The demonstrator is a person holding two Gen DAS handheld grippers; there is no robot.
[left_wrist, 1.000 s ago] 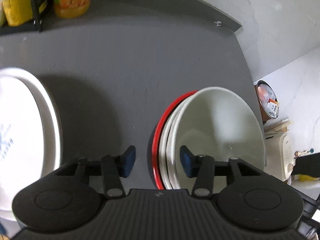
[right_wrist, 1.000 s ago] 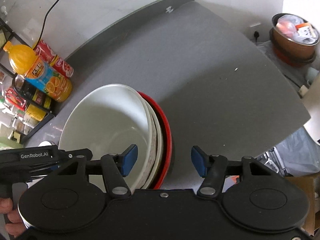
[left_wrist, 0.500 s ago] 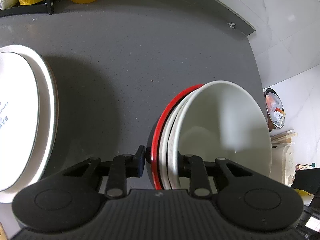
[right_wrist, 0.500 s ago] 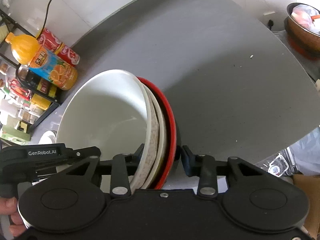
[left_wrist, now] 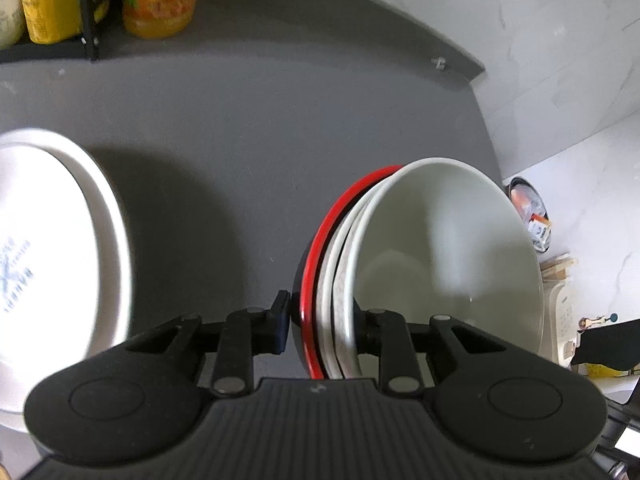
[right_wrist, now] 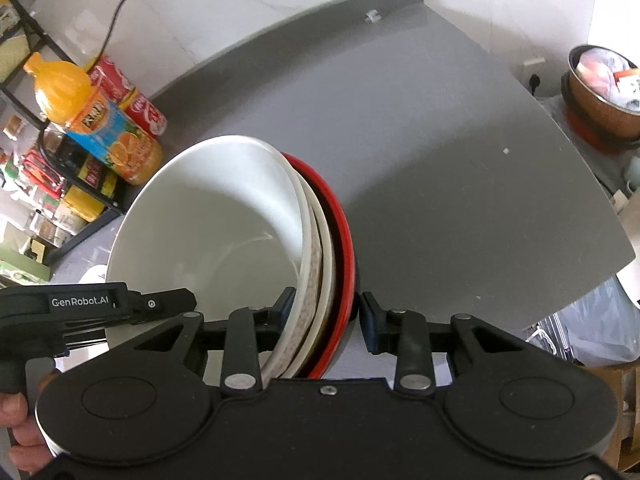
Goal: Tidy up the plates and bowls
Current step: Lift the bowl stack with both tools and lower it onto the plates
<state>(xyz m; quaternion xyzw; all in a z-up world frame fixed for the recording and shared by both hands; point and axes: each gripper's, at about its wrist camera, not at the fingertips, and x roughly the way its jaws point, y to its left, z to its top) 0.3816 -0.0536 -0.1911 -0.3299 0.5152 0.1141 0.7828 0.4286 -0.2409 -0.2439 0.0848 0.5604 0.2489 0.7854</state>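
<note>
A nested stack of bowls sits between both grippers: a red-rimmed black bowl (left_wrist: 316,248) on the outside, white bowls (left_wrist: 440,248) inside it. My left gripper (left_wrist: 322,328) is shut on the stack's left rim, one finger outside the red bowl and one inside the top white bowl. My right gripper (right_wrist: 326,316) is shut on the opposite rim of the same stack (right_wrist: 224,220). I cannot tell whether the stack still touches the grey counter (right_wrist: 440,140). A stack of white plates (left_wrist: 60,260) lies at the left.
An orange juice bottle (right_wrist: 100,128), red cans (right_wrist: 136,100) and a black wire rack (left_wrist: 90,8) stand at the back left. The counter's curved right edge (right_wrist: 592,200) drops off toward a metal bowl (right_wrist: 600,92) and bags. A hand (right_wrist: 16,420) holds the left tool's housing (right_wrist: 80,304).
A second ago both grippers stood open around the bowls' rims. Both have since shut on the stack. The left view has shifted nearer the bottles at the back.
</note>
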